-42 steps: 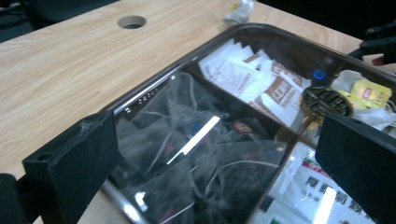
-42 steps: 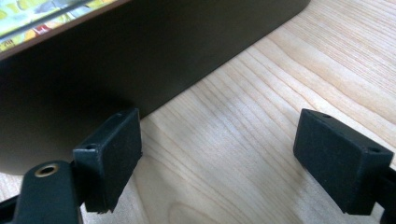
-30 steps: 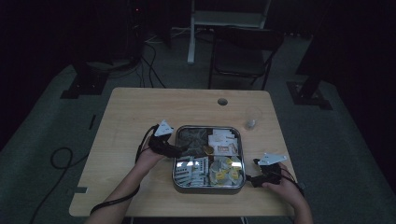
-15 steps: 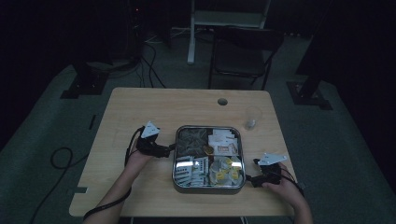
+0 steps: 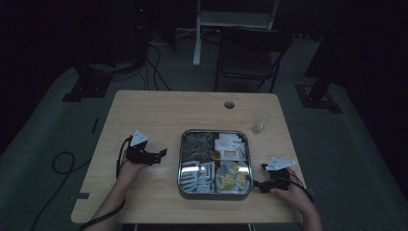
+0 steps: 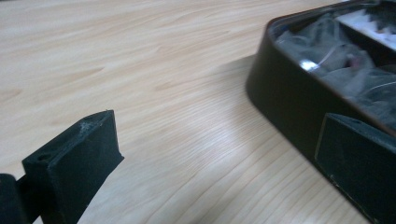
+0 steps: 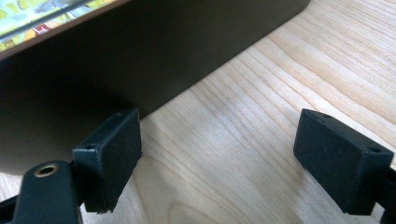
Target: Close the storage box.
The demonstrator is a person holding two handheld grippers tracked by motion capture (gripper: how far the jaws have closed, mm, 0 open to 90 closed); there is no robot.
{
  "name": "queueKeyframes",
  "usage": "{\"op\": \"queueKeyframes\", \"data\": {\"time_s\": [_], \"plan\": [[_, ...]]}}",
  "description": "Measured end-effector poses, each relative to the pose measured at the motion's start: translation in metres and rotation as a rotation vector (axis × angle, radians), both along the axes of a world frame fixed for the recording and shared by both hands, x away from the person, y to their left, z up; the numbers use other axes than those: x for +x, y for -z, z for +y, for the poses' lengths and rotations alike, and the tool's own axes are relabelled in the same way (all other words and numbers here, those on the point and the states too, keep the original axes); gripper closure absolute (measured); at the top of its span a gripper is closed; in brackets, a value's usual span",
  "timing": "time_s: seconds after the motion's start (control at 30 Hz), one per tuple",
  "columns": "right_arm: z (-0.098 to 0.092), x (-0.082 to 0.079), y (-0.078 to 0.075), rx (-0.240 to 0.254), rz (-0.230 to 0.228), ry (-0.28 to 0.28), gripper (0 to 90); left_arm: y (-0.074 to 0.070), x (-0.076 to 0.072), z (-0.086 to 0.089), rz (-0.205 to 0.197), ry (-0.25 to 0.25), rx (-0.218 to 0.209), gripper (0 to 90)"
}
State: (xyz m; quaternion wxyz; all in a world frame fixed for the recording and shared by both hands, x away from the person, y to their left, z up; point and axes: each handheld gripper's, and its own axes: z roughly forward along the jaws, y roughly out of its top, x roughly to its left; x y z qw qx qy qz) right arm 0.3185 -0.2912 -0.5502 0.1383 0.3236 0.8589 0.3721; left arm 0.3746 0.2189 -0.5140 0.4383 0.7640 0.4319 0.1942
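High view first: we log a dim room with a dark chair (image 5: 250,53) and a pale stand behind the table (image 5: 159,110), cables trailing over the grey floor at left. Tabletop is light wood, with a round cable hole and a clear glass (image 5: 260,121) near its far right corner.

Next in size, the tray (image 5: 182,163), a square metal tin with rounded corners, sits right of centre and toward the person's edge. It is split into four compartments: dark tea bags far left, white packets far right, silver-white sachets near left, yellow ones near right. Being square, it offers no long axis to line up on.

Left gripper (image 5: 161,153) rests on the wood just left of the tray, jaws pointing right at its left wall, near but apart from it. Left gripper view confirms this: jaws spread wide, nothing between them, the tin's dark wall (image 6: 285,102) ahead at right.

Right gripper (image 5: 259,185) lies beside the tray's near right corner. Right gripper view shows its jaws parted and empty over bare wood, the tin wall (image 7: 154,56) just beyond the left jaw. We judge the right one closer to contact, though both flank the tray.
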Motion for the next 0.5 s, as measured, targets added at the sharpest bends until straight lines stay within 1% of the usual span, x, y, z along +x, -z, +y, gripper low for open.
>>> {"op": "queueKeyframes", "data": {"time_s": [0.1, 0.13, 0.23, 0.33, 0.4, 0.43, 0.5], "plan": [[0.000, 0.000, 0.000, 0.000, 0.001, 0.000, 14.9, 0.005, -0.003, 0.008, -0.004, -0.031, 0.017, 0.4], [0.000, 0.000, 0.000, 0.000, 0.001, 0.000, 14.9, 0.005, -0.003, 0.008, -0.004, -0.031, 0.017, 0.4], [0.000, 0.000, 0.000, 0.000, 0.000, 0.000, 14.9, 0.011, -0.007, 0.017, 0.004, -0.072, 0.026, 0.4], [0.000, 0.000, 0.000, 0.000, 0.000, 0.000, 14.9, 0.014, -0.009, 0.024, 0.011, -0.120, 0.015, 0.4], [0.000, 0.000, 0.000, 0.000, 0.000, 0.000, 14.9, 0.015, -0.010, 0.027, 0.010, -0.138, 0.013, 0.4], [0.000, 0.000, 0.000, 0.000, 0.000, 0.000, 14.9, 0.015, -0.011, 0.029, 0.008, -0.151, 0.018, 0.4], [0.000, 0.000, 0.000, 0.000, 0.001, 0.001, 14.9, 0.016, -0.012, 0.032, 0.008, -0.159, 0.028, 0.4]]}}
